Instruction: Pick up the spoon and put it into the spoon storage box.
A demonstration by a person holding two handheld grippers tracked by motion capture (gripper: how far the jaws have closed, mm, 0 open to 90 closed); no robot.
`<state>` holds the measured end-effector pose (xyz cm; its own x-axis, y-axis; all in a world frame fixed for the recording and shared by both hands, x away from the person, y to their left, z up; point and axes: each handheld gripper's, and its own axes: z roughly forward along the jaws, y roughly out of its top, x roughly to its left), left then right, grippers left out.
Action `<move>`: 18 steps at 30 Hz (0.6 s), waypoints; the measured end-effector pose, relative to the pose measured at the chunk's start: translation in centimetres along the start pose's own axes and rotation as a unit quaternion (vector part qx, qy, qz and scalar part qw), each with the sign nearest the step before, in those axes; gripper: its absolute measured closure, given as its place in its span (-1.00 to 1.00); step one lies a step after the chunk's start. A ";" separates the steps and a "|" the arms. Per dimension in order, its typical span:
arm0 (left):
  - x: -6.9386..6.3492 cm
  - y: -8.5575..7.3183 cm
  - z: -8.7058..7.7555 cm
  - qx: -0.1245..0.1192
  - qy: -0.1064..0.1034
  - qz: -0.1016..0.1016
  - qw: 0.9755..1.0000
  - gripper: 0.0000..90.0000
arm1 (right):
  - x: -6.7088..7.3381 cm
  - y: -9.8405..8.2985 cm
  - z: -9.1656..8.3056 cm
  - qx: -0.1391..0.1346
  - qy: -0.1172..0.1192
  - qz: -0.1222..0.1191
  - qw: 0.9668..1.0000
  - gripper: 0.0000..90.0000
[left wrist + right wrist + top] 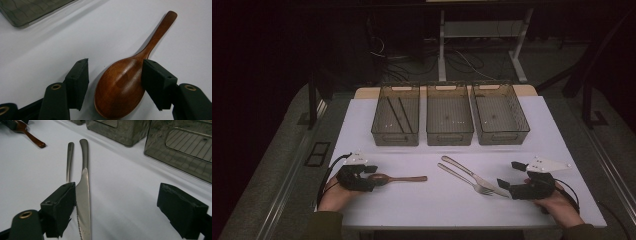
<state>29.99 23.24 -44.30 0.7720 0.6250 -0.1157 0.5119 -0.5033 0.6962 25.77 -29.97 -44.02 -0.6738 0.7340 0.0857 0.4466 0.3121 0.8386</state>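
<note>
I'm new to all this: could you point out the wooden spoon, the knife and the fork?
wooden spoon (120, 87): left gripper view, on its bowl.
knife (83, 190): right gripper view, on its blade.
fork (462, 177): high view, on its handle.

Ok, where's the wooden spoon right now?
High view: the wooden spoon lies front-left on the table, bowl between the open left gripper jaws, left of the fork.

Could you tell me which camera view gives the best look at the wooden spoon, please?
The left gripper view: the wooden spoon lies close up between the open jaws of the left gripper, bowl nearest and handle pointing away. The high view shows it whole but small on the white table. The right gripper view catches its handle far off.
</note>
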 end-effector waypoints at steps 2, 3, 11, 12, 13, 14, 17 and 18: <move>0.0 0.0 0.0 0.004 -0.003 0.006 1.000 -0.13 | 0.0 0.0 0.0 0.000 0.000 0.000 1.000 -0.67; -0.1 0.0 0.1 0.003 -0.004 0.004 1.000 -0.12 | 0.0 0.0 0.0 0.000 0.000 0.000 1.000 -0.67; -0.4 0.0 -0.1 0.017 -0.012 0.031 0.999 0.00 | 0.0 0.0 0.0 0.000 -0.001 0.000 1.000 -0.67; -0.4 0.0 -0.1 0.018 -0.014 0.035 0.999 0.03 | 0.0 0.0 0.0 -0.001 -0.001 0.000 1.000 -0.67; -0.5 0.0 0.0 0.016 -0.017 0.034 0.999 0.05 | 0.0 0.0 0.0 -0.001 -0.001 0.000 1.000 -0.67; -0.6 0.0 -0.1 0.017 -0.021 0.036 0.999 0.09 | 0.0 0.0 0.0 -0.001 -0.001 0.000 1.000 -0.67; -0.8 0.0 -0.1 0.021 -0.024 0.044 0.998 0.16 | 0.0 0.0 0.0 0.000 -0.001 0.000 1.000 -0.67; -0.8 0.0 -0.1 0.024 -0.023 0.050 0.998 0.17 | 0.0 0.0 0.0 -0.001 -0.001 0.000 1.000 -0.67</move>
<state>29.33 22.84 -44.11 0.8357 0.5430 -0.0816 0.4490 -0.5903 0.6708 25.76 -30.03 -44.00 -0.6719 0.7358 0.0851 0.4460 0.3102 0.8396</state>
